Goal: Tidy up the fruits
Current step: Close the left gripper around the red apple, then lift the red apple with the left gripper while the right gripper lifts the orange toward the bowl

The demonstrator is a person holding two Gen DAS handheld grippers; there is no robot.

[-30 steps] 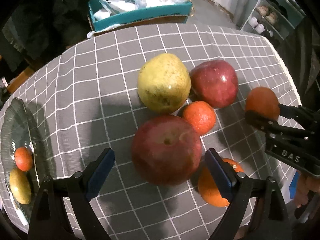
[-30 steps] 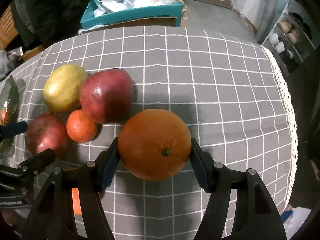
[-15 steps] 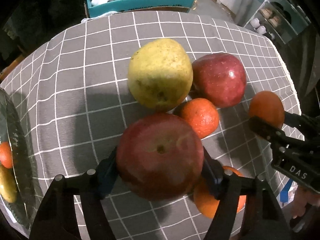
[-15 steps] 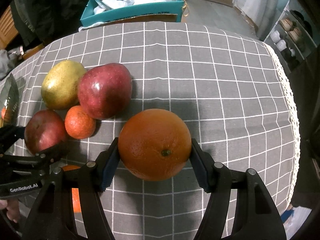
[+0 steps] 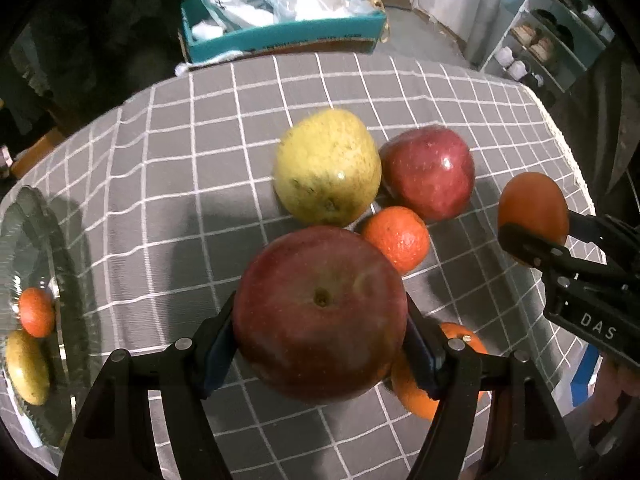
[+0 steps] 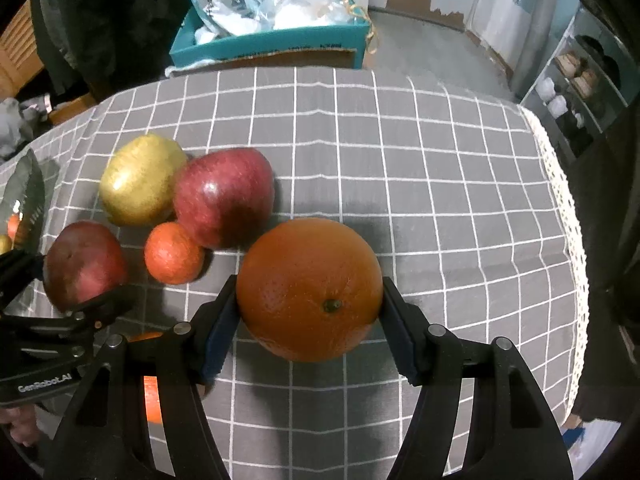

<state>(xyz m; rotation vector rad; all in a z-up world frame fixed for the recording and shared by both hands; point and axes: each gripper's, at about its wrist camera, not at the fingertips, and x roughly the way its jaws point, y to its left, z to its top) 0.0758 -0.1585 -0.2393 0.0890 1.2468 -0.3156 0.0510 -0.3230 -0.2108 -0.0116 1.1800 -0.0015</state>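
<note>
Right now both tools are loaded. The left hand-held gripper (image 5: 320, 332) clamps a dark red apple (image 5: 320, 312) between its blue-padded fingers (image 5: 216, 348), dimple side facing the lens; whether the fruit sits on the cloth or is raised just off it is hard to judge from this angle. The right hand-held gripper (image 6: 310, 320) is closed on a large orange (image 6: 310, 288), whose green stem button points toward the camera.

On the table (image 6: 400, 160), covered by a grey cloth with a white grid, the rest of the fruit lies in a tight cluster: a yellow-green pear (image 5: 327, 166) touching a second, glossier red apple (image 5: 429, 172), and a small mandarin (image 5: 396, 238) tucked just in front of the two. Another orange (image 5: 452, 364) lies behind the left gripper's right finger, mostly hidden by it.

At the table's left edge stands a clear glass plate (image 5: 36, 216) (ribbed along its rim) holding a small mandarin-like fruit (image 5: 36, 312) and a small yellow-green fruit (image 5: 26, 366) next to each other.

Beyond the far edge of the table sits a teal cardboard box (image 6: 276, 44) stuffed with plastic bags. A white shelf unit (image 5: 540, 48) with shoes stands at the upper right.
</note>
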